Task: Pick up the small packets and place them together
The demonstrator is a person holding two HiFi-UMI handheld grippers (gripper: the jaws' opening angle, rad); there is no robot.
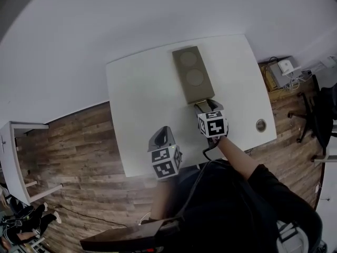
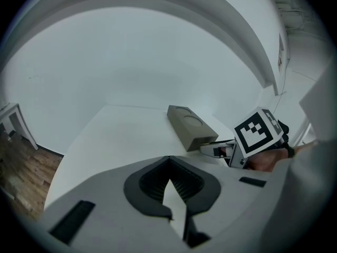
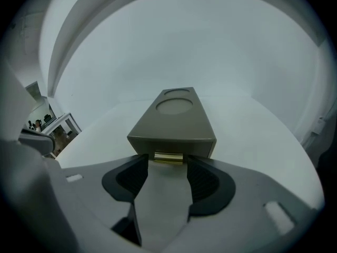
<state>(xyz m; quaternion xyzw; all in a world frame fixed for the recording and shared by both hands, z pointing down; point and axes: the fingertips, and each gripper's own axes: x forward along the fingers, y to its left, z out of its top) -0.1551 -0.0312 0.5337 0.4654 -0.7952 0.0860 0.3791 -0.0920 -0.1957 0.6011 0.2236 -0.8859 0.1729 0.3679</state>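
Dark sleeve (image 1: 247, 194) of the person fills the foreground, reaching up to a white table (image 1: 137, 104). On the table's far half lies a long olive-grey box (image 1: 192, 75), closed on top, with two round discs set into its lid. Right at the box's near end the right tongs (image 3: 167, 165) stand with jaws apart, one on each side of a small yellowish packet (image 3: 168, 157). The packet pokes out of a slot low in that end, and the pads do not press it. Off to the left of the box's near end, the left tongs (image 2: 168, 159) have their tips together and hold nothing. Each cube bears black-and-white square markers.
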